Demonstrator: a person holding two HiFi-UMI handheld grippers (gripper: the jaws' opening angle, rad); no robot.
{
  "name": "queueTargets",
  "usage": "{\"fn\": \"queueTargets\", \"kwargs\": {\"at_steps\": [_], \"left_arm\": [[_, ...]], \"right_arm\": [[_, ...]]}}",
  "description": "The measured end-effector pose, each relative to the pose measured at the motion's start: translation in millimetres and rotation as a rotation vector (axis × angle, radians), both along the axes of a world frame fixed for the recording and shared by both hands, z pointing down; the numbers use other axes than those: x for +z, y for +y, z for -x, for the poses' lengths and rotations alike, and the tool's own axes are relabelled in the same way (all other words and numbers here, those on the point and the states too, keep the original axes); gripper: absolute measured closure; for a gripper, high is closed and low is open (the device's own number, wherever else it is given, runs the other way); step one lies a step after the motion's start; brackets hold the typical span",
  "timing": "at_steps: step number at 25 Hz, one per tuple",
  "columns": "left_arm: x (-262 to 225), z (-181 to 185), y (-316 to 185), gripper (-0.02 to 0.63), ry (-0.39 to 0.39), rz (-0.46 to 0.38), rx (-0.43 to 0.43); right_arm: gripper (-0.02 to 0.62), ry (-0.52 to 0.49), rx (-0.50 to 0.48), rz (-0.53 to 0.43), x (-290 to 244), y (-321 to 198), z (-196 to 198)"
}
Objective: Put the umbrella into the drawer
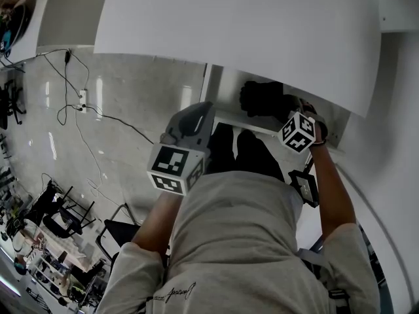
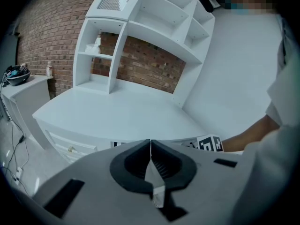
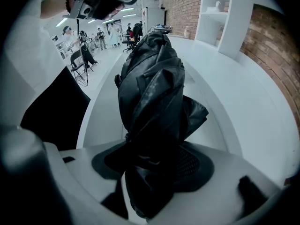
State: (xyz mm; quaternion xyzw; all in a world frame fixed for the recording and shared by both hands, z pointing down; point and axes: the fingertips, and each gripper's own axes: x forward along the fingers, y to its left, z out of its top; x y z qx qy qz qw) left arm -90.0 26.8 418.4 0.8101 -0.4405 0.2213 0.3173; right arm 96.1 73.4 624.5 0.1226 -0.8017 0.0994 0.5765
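The folded black umbrella (image 3: 150, 102) is clamped between the jaws of the right gripper (image 3: 154, 170), which points steeply down and holds it over the open drawer (image 3: 218, 125). Whether its tip touches the drawer bottom cannot be told. The drawer sits out from under the white table (image 1: 262, 31). Left of the drawer, the left gripper (image 2: 151, 165) is clenched on nothing.
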Motion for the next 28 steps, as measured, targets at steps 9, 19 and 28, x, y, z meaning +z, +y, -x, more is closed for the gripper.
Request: {"fn": "queueTargets", "kwargs": {"at_steps": [9,19,28], "left_arm": [[5.4,0.7,0.2,0.589,-0.003,0.014,-0.007],[12.1,-3.3,-2.3,0.589,-0.001,0.032,0.000],[14.4,-1.1,-6.1,0.589,0.004,0.043,0.006]], "right_arm": [[0.328,0.005,-0.004,0.024,11.8,2.1,2.6],[0.328,0.027,0.004,0.052,23.9,-1.4,1.4],[0.328,0.048,0.002,0.070,31.2,-2.2,4.9]]}}
